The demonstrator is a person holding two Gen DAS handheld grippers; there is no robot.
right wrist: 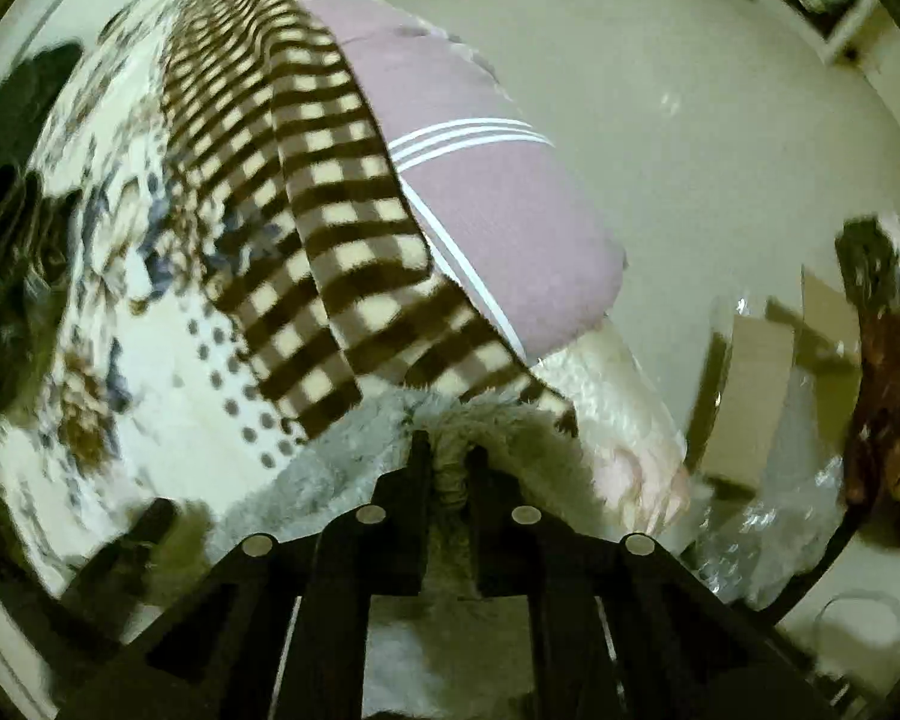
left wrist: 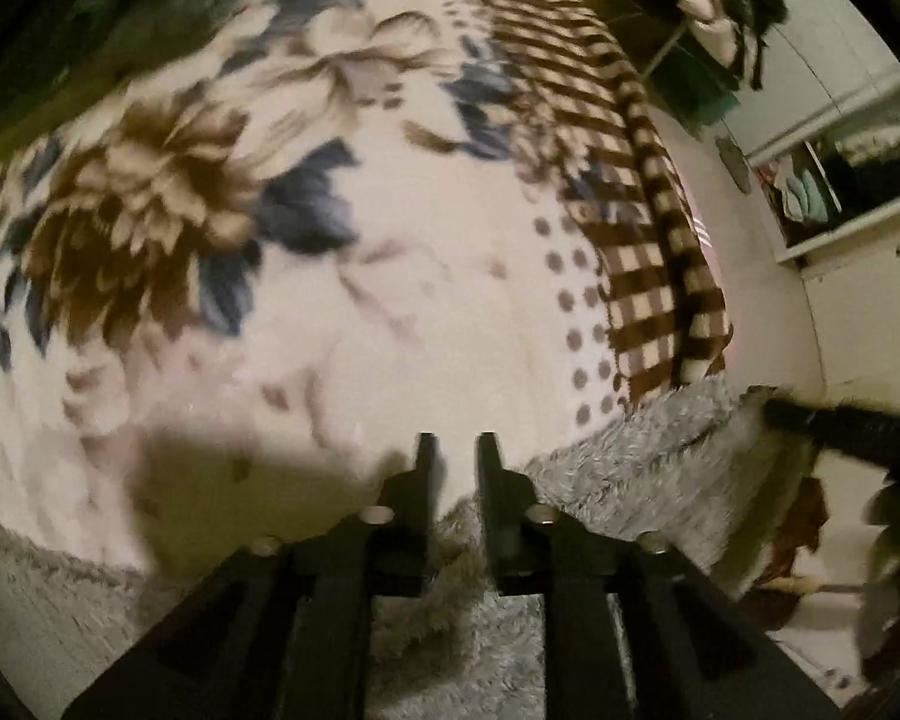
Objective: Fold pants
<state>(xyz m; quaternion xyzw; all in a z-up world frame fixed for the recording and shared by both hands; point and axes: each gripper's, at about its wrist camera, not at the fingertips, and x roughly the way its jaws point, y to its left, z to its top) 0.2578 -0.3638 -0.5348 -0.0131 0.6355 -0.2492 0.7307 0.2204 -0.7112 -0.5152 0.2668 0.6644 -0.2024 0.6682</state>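
The pants point(left wrist: 630, 468) are grey and fluffy and hang over the near edge of the bed. My left gripper point(left wrist: 457, 444) has its jaws nearly together with grey fluffy fabric between them lower down; it looks shut on the pants. In the right wrist view the pants point(right wrist: 342, 456) bunch up between the fingers. My right gripper point(right wrist: 447, 450) is shut on a fold of them. The other gripper shows as a dark bar point(left wrist: 840, 426) at the right of the left wrist view.
The bed carries a floral blanket point(left wrist: 270, 210) with a brown checked border point(right wrist: 330, 240). A mauve striped mattress end point(right wrist: 510, 210) sticks out beyond it. A shelf unit point(left wrist: 840, 192) stands at the right. Boxes and plastic wrap point(right wrist: 762, 450) lie on the floor.
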